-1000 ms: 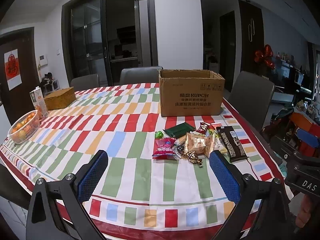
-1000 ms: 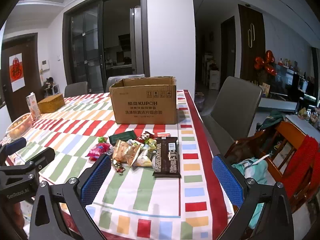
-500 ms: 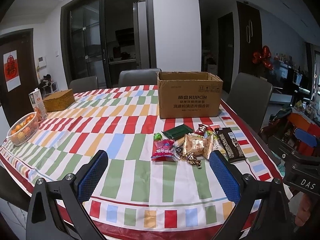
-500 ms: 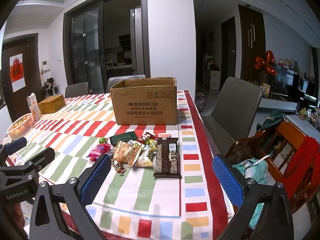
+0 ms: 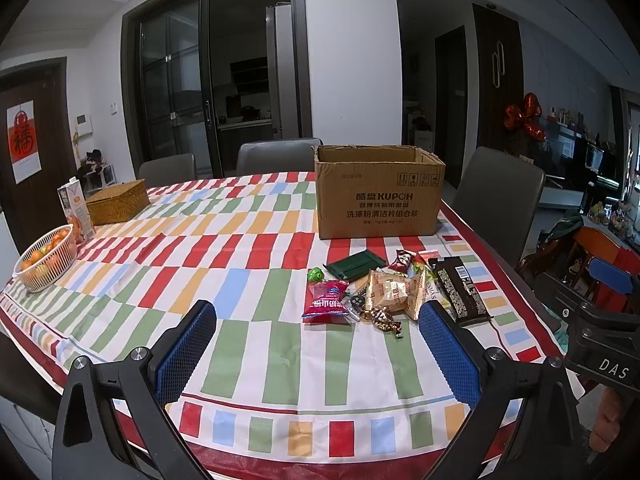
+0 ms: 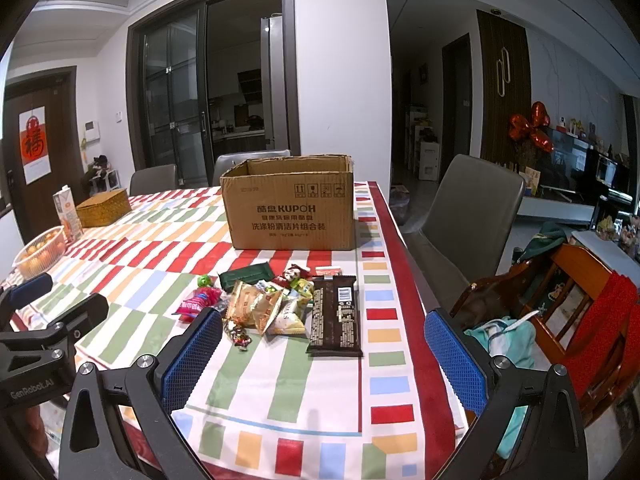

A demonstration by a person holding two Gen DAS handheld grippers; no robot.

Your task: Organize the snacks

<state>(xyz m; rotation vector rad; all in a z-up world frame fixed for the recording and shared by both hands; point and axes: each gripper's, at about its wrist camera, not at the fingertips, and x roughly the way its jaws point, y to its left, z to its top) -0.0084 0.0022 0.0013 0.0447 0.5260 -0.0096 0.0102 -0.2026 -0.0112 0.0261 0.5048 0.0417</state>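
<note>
Heaped loosely on the striped bench near its right edge — a small pile of snacks. Red packet at the left of the pile, flat. Green round candy just behind it. Dark green flat pouch at the back, nearest the box. Tan wrappers crumpled in the middle, overlapping. Dark brown bar lying lengthwise at the right. Open cardboard box upright behind the pile — flaps up, inside not visible.

- table, striped cloth, in front of my tongs
- cardboard box upright at far side
- snack pile just before it
- fruit basket, carton, wicker box far left
</note>
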